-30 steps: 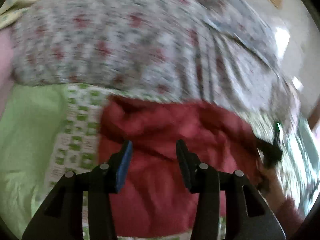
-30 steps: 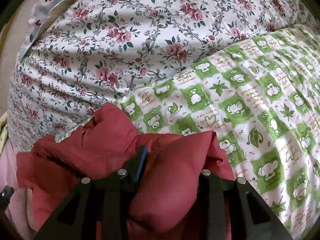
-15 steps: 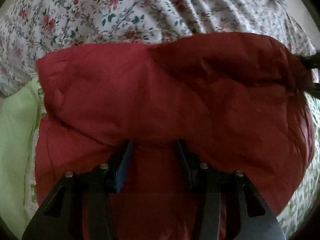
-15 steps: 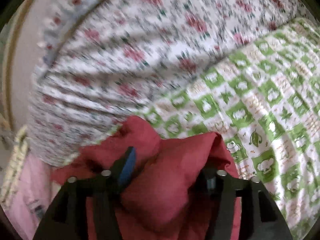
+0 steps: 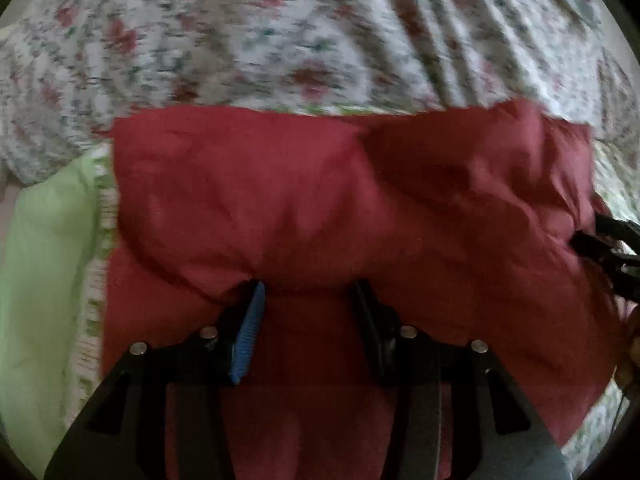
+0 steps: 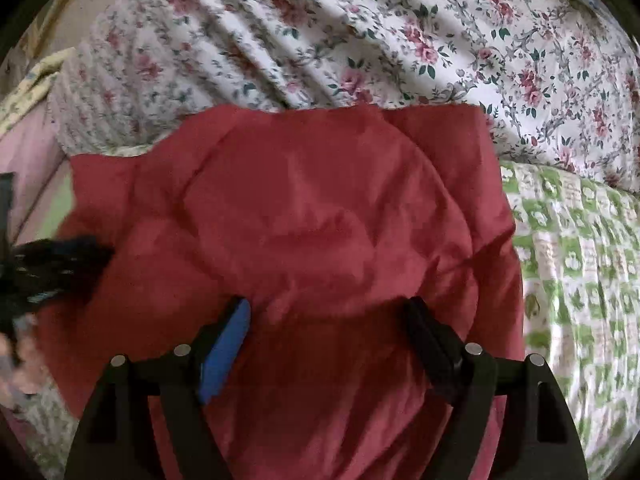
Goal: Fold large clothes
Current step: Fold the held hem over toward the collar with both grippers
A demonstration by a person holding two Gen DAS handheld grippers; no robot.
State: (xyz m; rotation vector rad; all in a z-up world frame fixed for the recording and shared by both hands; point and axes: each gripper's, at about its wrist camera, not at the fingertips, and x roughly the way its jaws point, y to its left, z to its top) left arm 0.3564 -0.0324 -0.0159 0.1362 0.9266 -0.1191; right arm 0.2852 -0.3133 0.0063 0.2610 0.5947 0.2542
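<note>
Fabric fills both wrist views: a dark red, padded, quilted-looking garment (image 5: 320, 216) lies spread on the bed, on top of a green-and-white checked sheet (image 6: 576, 248) and up against a white bedcover printed with pink roses (image 6: 400, 32).

Your left tongs (image 5: 306, 296) stand wide, with the blue pad (image 5: 248, 340) on one side and the black finger on the other. A puffed fold of the red cloth bulges just ahead of their tips, but I cannot tell whether the tips touch it; nothing sits pinched between them. Your right tongs (image 6: 328, 312) are wide as well, spread over the garment with no cloth caught.

In both views the garment's long edge runs side to side, crosswise to the way the tongs point, and its far edge lies along the foot of the floral bedcover. The body of the cloth is straight ahead of and beneath both pairs. The left tongs sit toward the garment's left side, near the plain pale green cloth (image 5: 44, 264); the right tongs sit toward the side by the checked sheet. Each shows at the margin of the other's view, so they are at opposite ends.

I judge that the next fold turns on that crosswise axis: each hand is nearest its own end and would pinch the near edge there.
</note>
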